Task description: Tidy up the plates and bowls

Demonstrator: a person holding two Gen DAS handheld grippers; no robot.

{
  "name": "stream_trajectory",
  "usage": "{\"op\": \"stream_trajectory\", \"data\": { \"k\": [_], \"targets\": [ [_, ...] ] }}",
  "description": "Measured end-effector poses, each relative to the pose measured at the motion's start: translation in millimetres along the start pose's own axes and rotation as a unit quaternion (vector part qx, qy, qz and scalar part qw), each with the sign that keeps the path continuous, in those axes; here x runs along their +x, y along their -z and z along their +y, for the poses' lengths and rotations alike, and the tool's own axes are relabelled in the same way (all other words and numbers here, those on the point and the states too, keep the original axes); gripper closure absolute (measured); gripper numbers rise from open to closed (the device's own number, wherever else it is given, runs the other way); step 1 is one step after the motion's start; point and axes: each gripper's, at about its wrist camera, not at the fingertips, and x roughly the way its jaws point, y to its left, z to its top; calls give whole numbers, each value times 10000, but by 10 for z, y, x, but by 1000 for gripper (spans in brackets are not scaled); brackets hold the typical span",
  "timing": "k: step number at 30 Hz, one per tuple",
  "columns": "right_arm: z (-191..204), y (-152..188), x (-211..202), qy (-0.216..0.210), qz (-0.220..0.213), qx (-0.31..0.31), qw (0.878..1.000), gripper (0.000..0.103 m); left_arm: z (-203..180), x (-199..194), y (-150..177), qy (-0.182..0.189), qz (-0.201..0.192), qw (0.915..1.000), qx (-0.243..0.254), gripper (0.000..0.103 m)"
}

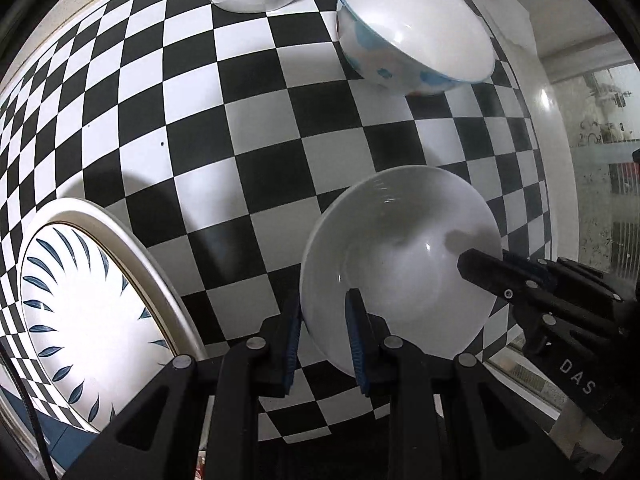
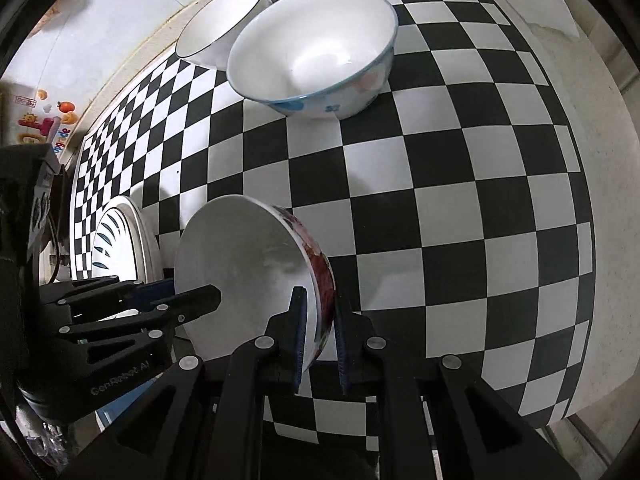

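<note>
A black-and-white checkered cloth (image 2: 460, 208) covers the desk (image 2: 600, 240), whose pale edge shows bare along one side. Behind it rises a pale wall (image 2: 100, 28) with colourful stickers (image 2: 44, 120) low down. Beyond the desk's other side stands what may be a glass door (image 1: 604, 160), too blurred to tell.

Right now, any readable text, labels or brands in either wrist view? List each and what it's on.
"DAS": white letters on the black body of the right gripper, seen in the left wrist view.
"GenRobot.AI": faint grey letters on the black body of the left gripper, seen in the right wrist view.
Colourful stickers on the wall at the far left carry small characters, too small and blurred to read.
No text on any bowl or plate.
</note>
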Motion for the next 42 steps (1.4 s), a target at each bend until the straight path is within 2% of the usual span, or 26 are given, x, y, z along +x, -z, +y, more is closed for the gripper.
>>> {"op": "stream_trajectory", "data": {
  "k": [9,12,16,18,21,23,26,32,35,37,39,41,42],
  "targets": [
    [-46,-33,60,14,119,46,9999,88,-104,53,-24,-31,7,10000,42,83],
    [-99,-53,62,-112,221,146,9996,88,-61,-40,-15,4,7,10000,-36,83],
    [-239,-137,-232,-249,-13,367,9990,82,12,-486,-68,76,-488,9986,-208,82],
    [-313,-204,-428,-287,-260,483,9981,70,46,-696,-189,178,-743,9966,-321,75],
    [-430,-392,-684,-459,-565,669,9951,53,52,-844,-487,334,-891,9948,-373,74],
    [-479,-576,-762,-512,-682,699,9939,53,38,-846,-720,378,-913,9942,-414,74],
    [-511,-865,-749,-372,-846,664,9935,53,-14,-709,-1059,444,-756,9953,-406,74],
    [-637,-1332,-450,-500,-650,870,9928,53,-96,-363,-1420,385,-356,9981,-316,74],
    [-658,-1455,-287,-545,-519,877,9933,54,-111,-204,-1522,308,-177,9989,-295,74],
    [-659,-1508,-189,-591,-428,883,9934,60,-103,-135,-1565,271,-126,9991,-308,75],
    [-649,-1540,-100,-594,-318,874,9939,85,-104,-100,-1591,273,-146,9991,-294,79],
    [-637,-1560,-24,-642,-256,896,9936,91,-125,-90,-1599,243,-208,9993,-201,87],
    [-625,-1560,-14,-642,-259,884,9937,92,-138,-80,-1604,197,-223,9994,-166,88]
  ]
}}
